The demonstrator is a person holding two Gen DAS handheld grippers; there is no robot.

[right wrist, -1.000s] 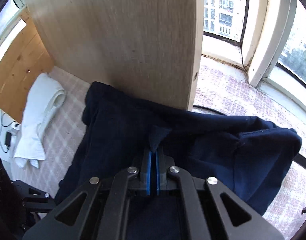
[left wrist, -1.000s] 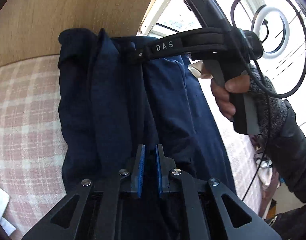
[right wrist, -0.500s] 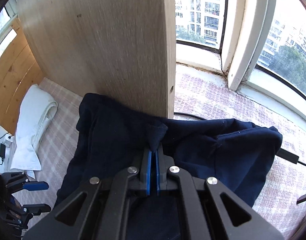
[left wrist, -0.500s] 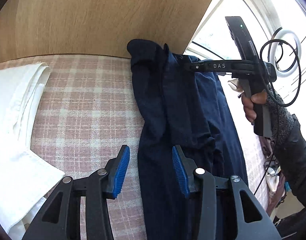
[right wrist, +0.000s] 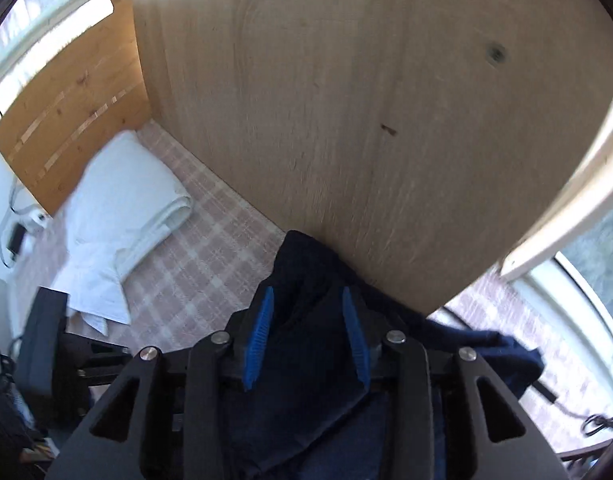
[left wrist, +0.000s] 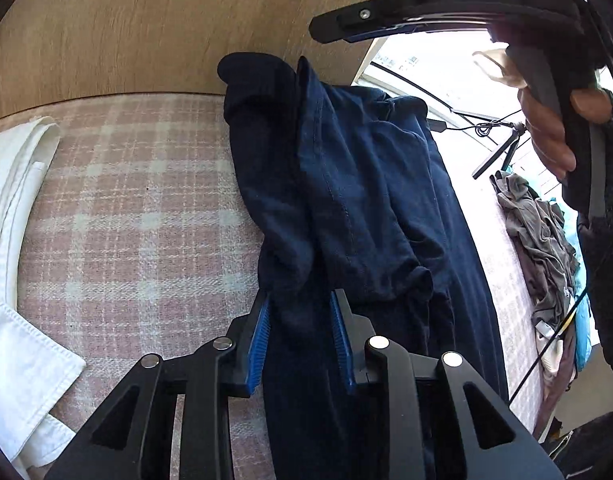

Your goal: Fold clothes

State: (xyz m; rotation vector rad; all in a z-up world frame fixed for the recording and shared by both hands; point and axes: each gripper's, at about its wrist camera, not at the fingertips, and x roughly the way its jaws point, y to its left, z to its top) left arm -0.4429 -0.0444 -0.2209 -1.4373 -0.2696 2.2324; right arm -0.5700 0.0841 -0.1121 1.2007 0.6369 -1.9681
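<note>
Currently: re-grip phase of the fold, navy garment [left wrist: 346,200] lying along the bed [left wrist: 126,208] against the wooden panel [right wrist: 346,100].

Left gripper [left wrist: 300,336] has just been closing, fingers astride a fold, apparently not yet pinching. Right gripper [right wrist: 306,336] has just opened, released above the cloth. Next: clamp the fold, then lift evenly.

We see the garment [left wrist: 346,200] lying lengthwise on the checked cover [left wrist: 138,208], its far end against the wooden board [left wrist: 146,24] standing behind it. To its left on the cover lies a folded shirt [left wrist: 14,208]. To its right, farther off, sits a heap of clothes [left wrist: 538,232].
</note>
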